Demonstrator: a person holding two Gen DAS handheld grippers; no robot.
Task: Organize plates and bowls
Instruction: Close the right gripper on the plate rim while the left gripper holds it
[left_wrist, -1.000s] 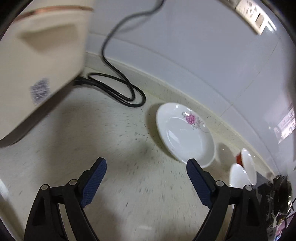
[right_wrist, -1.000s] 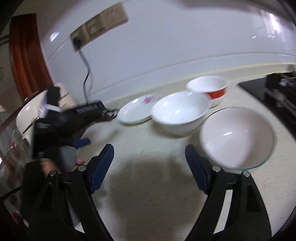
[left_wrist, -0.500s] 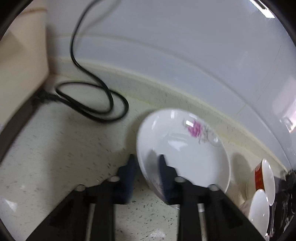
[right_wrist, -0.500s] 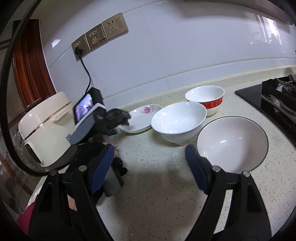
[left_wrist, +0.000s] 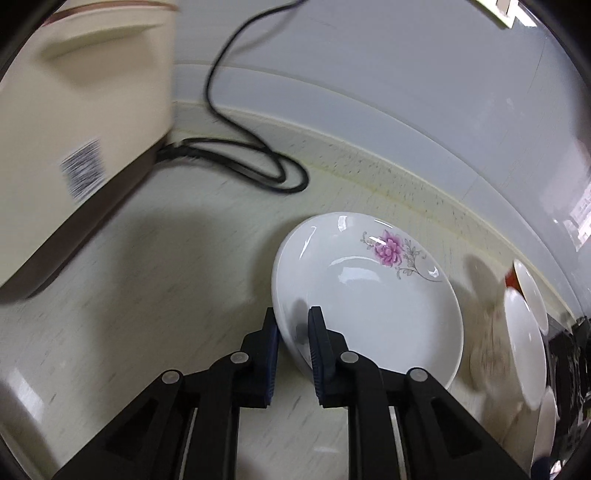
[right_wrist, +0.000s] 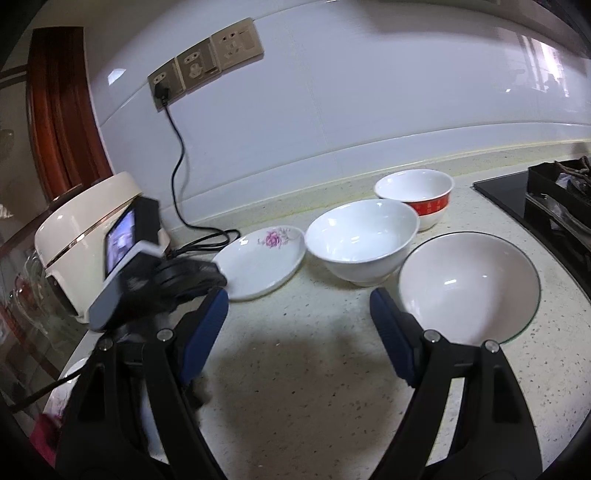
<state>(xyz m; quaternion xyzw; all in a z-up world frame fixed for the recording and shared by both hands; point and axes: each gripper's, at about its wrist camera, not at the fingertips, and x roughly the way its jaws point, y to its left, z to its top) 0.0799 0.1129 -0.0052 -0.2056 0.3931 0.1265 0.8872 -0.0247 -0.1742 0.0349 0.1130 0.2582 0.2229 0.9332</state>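
Observation:
A white plate with a pink flower (left_wrist: 369, 295) lies on the speckled counter near the wall. My left gripper (left_wrist: 291, 314) has the plate's near rim between its blue pads, and the jaws are closing tight on it. In the right wrist view the same plate (right_wrist: 266, 266) shows with the left gripper (right_wrist: 218, 277) at its left edge. To its right stand a white bowl (right_wrist: 360, 240), a red-banded bowl (right_wrist: 417, 192) and a wide dark-rimmed bowl (right_wrist: 469, 280). My right gripper (right_wrist: 299, 295) hangs open above bare counter, in front of the bowls.
A cream rice cooker (left_wrist: 74, 110) stands at the left, its black cord (left_wrist: 258, 162) coiled on the counter behind the plate. A black stove (right_wrist: 546, 199) edges the counter at the right. Wall sockets (right_wrist: 207, 62) sit above the backsplash.
My left gripper went from wide open to closed on the plate's near rim, then drew back, so the rice cooker is in view again. The right gripper has stayed put.

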